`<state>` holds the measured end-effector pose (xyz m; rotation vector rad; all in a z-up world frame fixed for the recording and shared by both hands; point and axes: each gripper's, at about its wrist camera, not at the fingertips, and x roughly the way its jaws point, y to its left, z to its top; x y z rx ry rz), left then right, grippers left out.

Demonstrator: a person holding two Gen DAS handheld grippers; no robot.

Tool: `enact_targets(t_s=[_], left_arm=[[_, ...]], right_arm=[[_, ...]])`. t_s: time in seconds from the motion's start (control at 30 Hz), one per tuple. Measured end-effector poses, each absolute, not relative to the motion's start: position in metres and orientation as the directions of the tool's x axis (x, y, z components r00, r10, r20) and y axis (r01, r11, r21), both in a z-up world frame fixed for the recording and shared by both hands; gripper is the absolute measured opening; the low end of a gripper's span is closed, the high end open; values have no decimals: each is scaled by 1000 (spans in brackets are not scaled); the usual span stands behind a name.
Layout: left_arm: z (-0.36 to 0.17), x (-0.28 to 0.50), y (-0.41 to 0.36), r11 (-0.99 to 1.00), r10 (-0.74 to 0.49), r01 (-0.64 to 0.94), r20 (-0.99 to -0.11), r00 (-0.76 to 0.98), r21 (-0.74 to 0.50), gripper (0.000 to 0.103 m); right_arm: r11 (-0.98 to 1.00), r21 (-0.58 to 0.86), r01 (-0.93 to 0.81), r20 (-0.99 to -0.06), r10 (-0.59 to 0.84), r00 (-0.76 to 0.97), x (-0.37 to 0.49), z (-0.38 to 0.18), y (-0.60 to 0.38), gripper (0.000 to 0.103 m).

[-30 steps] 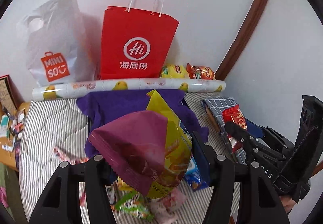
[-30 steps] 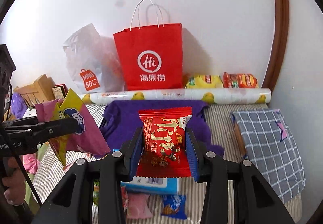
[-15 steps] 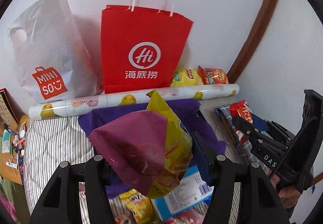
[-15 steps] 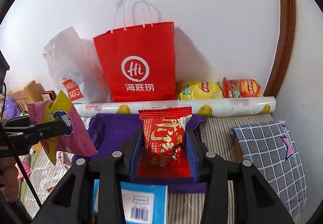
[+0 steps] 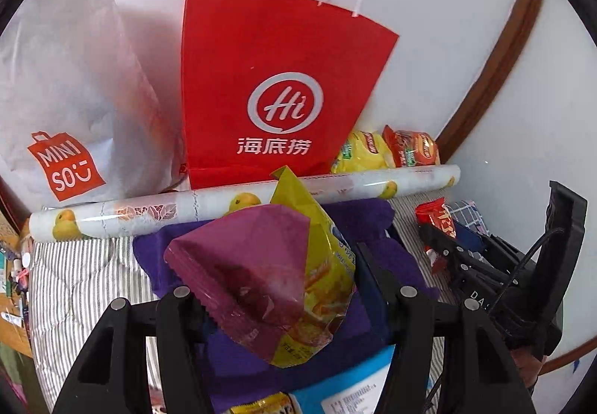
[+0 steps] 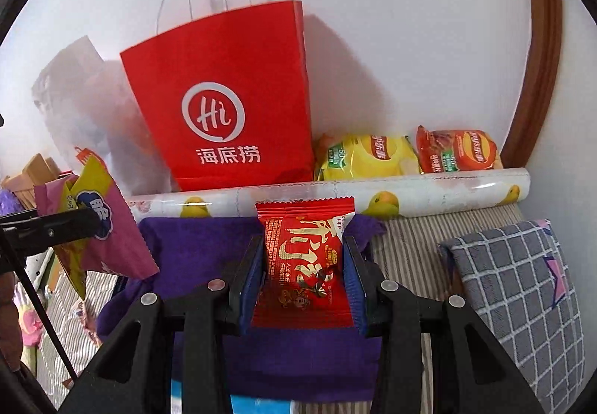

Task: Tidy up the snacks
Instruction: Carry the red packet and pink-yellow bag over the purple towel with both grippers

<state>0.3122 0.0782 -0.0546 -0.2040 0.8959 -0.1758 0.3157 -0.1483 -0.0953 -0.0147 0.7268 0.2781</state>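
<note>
My left gripper (image 5: 276,264) is shut on a purple-and-yellow snack bag (image 5: 268,276), held above a purple cloth (image 5: 377,223) on the striped bed. My right gripper (image 6: 304,264) is shut on a red snack packet (image 6: 304,261), also over the purple cloth (image 6: 194,246). Each gripper shows in the other's view: the right one with its red packet (image 5: 436,223) at the right, the left one with its bag (image 6: 100,227) at the left. A red paper bag (image 5: 276,93) stands against the wall behind a printed roll (image 5: 238,201). Two chip bags, yellow (image 6: 365,156) and orange (image 6: 459,149), lie behind the roll.
A white plastic shopping bag (image 5: 71,97) leans left of the red bag. A checked pillow (image 6: 518,294) lies at the right. A blue-and-white box (image 5: 350,388) and small snacks sit below the grippers. A cluttered wooden surface (image 5: 11,302) borders the bed at left. White wall with a brown frame (image 5: 488,78) behind.
Both grippers have moved toward the wall with their snacks: the red bag, roll and chip bags loom larger, and the loose snacks on the bed have slid out of the lower edge.
</note>
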Motion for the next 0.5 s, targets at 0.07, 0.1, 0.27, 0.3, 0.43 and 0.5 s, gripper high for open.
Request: enact_targets(t_s=[0.07,0.1,0.27,0.3,0.43,0.5], left_arm=[[-61,317,81,968,-226,56,-758,611,-243,59],[-66,319,84,969,-221,50,-761,610,-241,59],[-88,331,94,964,-230,23,-787,573,-265,59],[-93,334,95,963,-230,14,-797,559,-268,59],[-105,341,93,962,-238,13,-812,533,-274,59],[-111,344,90,962,-243,21,-819,519,-272,59]], right_arm=[[963,79,-259,-660,245,710,323,-100,-144,40],[962,77,-261,-663,245,707,327,-103,-141,40],[959,74,-273,-684,248,686,342,-116,-131,40],[959,73,-274,-689,247,681,344,-119,-130,40],[963,84,-257,-713,238,660,352,-137,-129,40],[965,89,-248,-726,233,647,355,-145,-131,40]])
